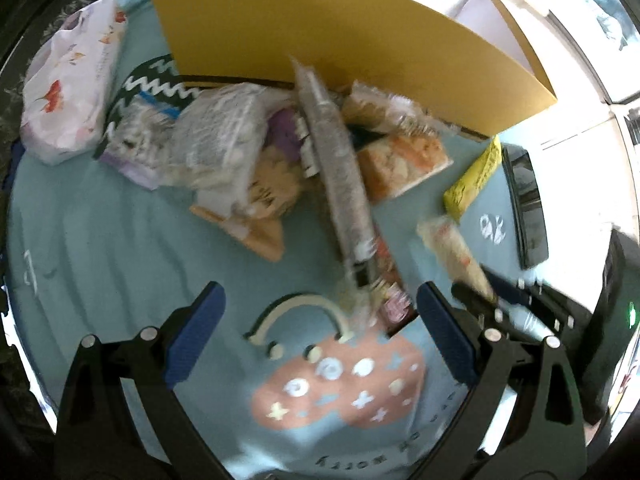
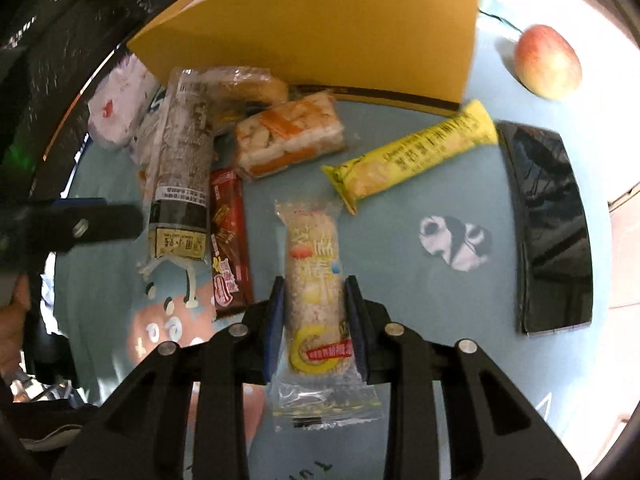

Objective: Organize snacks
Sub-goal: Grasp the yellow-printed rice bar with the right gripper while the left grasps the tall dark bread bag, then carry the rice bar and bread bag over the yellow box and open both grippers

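My right gripper [image 2: 316,300] is shut on a sesame snack bar [image 2: 316,280] in a clear wrapper, held above the blue cloth. It also shows in the left wrist view [image 1: 452,252]. My left gripper [image 1: 320,312] is open and empty, low over the cloth, just before a long grey roll pack [image 1: 340,184]. A pile of snacks [image 1: 224,148] lies before the yellow box [image 1: 320,28]. In the right wrist view I see the grey roll [image 2: 180,168], a brown bar [image 2: 230,240], a sandwich pack [image 2: 288,140] and a yellow bar [image 2: 412,152].
A white tissue pack [image 1: 68,88] lies at the left. A black phone-like slab [image 2: 552,232] lies at the right and an apple [image 2: 548,62] at the back right. The blue cloth [image 1: 100,248] covers the table.
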